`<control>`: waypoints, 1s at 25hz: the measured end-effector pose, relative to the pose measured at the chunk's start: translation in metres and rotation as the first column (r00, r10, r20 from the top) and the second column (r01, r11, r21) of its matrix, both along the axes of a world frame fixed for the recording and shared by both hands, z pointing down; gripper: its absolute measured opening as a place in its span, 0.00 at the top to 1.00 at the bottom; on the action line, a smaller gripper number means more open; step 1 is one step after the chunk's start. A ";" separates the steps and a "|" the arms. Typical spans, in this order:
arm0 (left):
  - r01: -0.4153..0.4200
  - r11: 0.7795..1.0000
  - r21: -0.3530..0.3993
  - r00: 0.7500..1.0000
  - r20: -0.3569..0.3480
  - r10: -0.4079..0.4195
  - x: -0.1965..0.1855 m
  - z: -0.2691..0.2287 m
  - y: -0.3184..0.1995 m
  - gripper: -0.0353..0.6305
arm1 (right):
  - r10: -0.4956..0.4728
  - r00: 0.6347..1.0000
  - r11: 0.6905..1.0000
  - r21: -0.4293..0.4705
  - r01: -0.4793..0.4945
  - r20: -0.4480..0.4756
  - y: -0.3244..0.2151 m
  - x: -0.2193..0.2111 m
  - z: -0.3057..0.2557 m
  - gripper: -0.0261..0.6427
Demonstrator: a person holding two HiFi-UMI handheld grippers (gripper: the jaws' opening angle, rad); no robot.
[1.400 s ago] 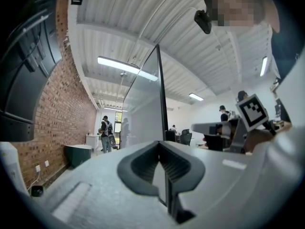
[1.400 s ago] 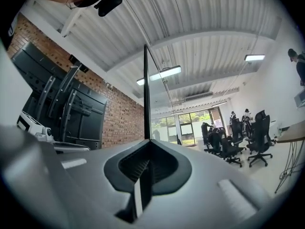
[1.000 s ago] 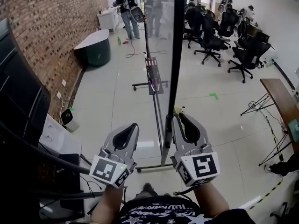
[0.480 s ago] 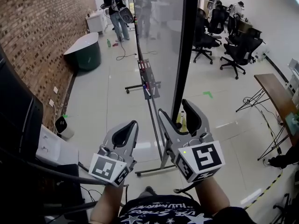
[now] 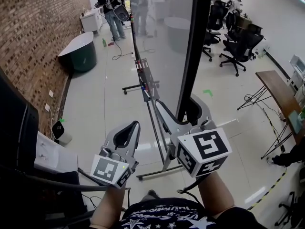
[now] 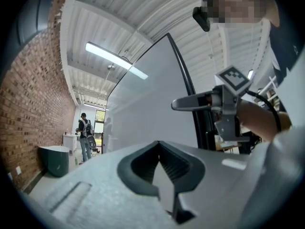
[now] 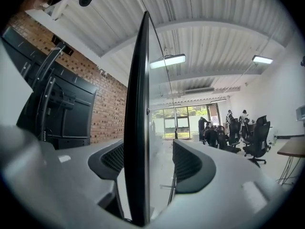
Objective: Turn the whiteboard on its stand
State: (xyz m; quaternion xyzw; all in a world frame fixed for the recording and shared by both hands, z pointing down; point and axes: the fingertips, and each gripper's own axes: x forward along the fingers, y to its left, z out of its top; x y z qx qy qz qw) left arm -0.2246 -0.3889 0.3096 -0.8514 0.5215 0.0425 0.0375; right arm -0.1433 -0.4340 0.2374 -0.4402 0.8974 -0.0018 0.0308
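The whiteboard [image 5: 162, 42] stands on its wheeled stand, almost edge-on to me, its black side frame [image 5: 193, 56] nearest. My right gripper [image 5: 178, 109] straddles that frame: its jaws are opening, and the frame [image 7: 138, 128] runs between them, close to the left pad with a clear gap to the right pad. In the right gripper view the right gripper [image 7: 147, 159] holds nothing. My left gripper [image 5: 133, 125] hangs to the left of the board, shut and empty. The left gripper view shows the left gripper [image 6: 159, 144], the board's pale face [image 6: 147, 104] and the right gripper [image 6: 190, 101].
The stand's legs [image 5: 152, 171] reach across the floor below my grippers, and a marker tray [image 5: 145, 82] hangs on the board. A brick wall and a white cabinet [image 5: 52, 154] lie left. A round dark table [image 5: 78, 54], a person [image 5: 112, 4], office chairs [image 5: 238, 46] and a wooden table [image 5: 279, 89] stand around.
My right gripper's jaws have spread wide and it has risen along the board's black frame. The board's edge has shifted right in my view. My left gripper has stayed shut.
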 end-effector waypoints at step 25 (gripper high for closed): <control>0.006 1.000 0.010 0.999 0.032 -0.006 -0.009 -0.017 -0.032 0.94 | 0.191 0.980 0.980 0.063 -0.187 -0.063 -0.005 0.007 -0.017 0.88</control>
